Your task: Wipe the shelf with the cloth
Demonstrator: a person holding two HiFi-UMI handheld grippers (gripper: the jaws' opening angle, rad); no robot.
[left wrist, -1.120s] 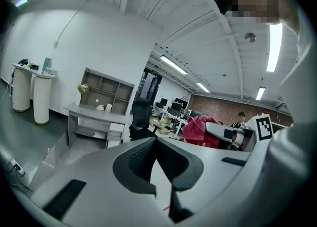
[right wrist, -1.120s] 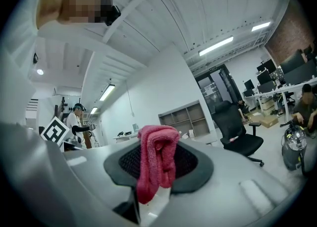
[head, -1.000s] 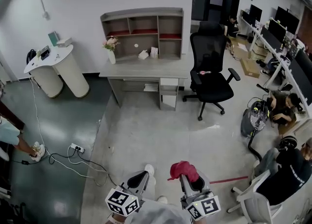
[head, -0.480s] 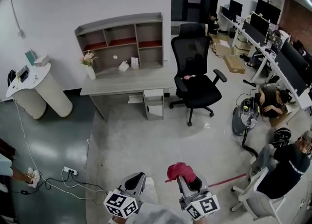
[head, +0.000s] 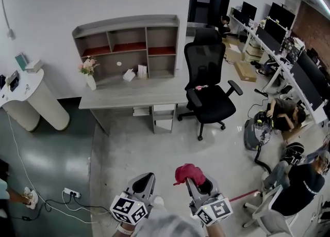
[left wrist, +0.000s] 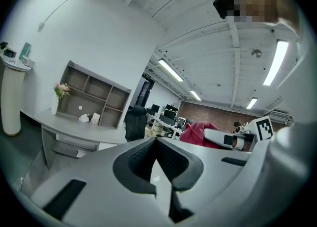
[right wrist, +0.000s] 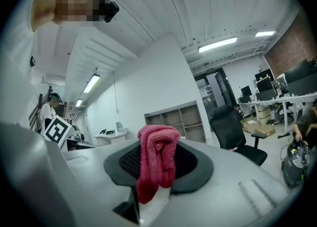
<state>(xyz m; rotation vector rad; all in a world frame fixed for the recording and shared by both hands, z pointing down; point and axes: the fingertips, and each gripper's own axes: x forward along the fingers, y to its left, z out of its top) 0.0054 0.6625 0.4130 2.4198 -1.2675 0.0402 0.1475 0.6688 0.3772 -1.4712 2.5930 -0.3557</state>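
1. I am holding my right claw (head: 197,183) pinched tight on the cloth (head: 188,172). The red cloth is bunching up between the jaws and drooping over their front.
2. I am keeping my left claw (head: 143,183) closed, its jaws meeting at the tips with nothing between them. It is riding just beside the right one, on the side away from the chair (head: 209,78).
3. I am standing well apart from the shelf (head: 128,45), with bare floor (head: 154,148) lying between it and both claws. The cloth is therefore nowhere near the shelf: it is up in my right claw, low in the head view.
4. The shelf is sitting on the back of the desk (head: 131,95), against the wall. A vase of flowers (head: 89,70) is standing just to the shelf's left, and some small white things are lying in its lower bays. I cannot make out what they are.
5. The chair is standing just to the right of the shelf, in front of the desk's end.
6. Judging the task: picking up the cloth is done, and nothing more. No wiping is happening, since the cloth is touching no board of the shelf.
7. What I am reckoning is left: walking up to the shelf, raising the right claw to a board, and dragging the cloth along it. I will be steering round the vase and the white things, which could be knocked over.
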